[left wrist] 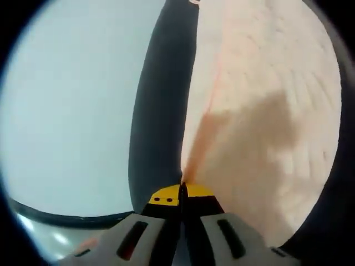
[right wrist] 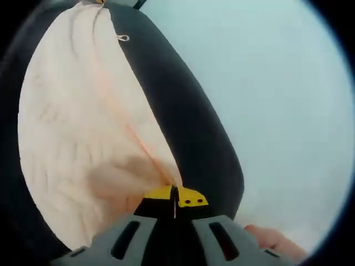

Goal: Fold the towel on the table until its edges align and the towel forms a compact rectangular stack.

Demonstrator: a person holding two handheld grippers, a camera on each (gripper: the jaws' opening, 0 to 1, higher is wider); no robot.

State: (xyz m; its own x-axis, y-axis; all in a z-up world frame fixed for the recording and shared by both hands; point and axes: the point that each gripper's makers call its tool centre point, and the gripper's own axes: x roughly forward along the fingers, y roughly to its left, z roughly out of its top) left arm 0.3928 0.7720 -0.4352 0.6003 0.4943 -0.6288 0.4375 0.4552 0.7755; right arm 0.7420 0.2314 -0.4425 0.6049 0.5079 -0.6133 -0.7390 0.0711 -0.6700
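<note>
Fingers of the left gripper [left wrist: 181,191] and right gripper [right wrist: 175,195] are pinching shut on the towel [left wrist: 260,100] edge, lifting it for folding.

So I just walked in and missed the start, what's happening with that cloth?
A person is folding a pale towel with two handheld tongs. The left tongs and the right tongs are each shut on the towel's edge, above a dark surface. A hand shows by the right tongs.

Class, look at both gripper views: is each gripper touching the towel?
Touching. Left gripper view: left gripper jaws closed on the towel edge. Right gripper view: right gripper likewise pinches it.
</note>
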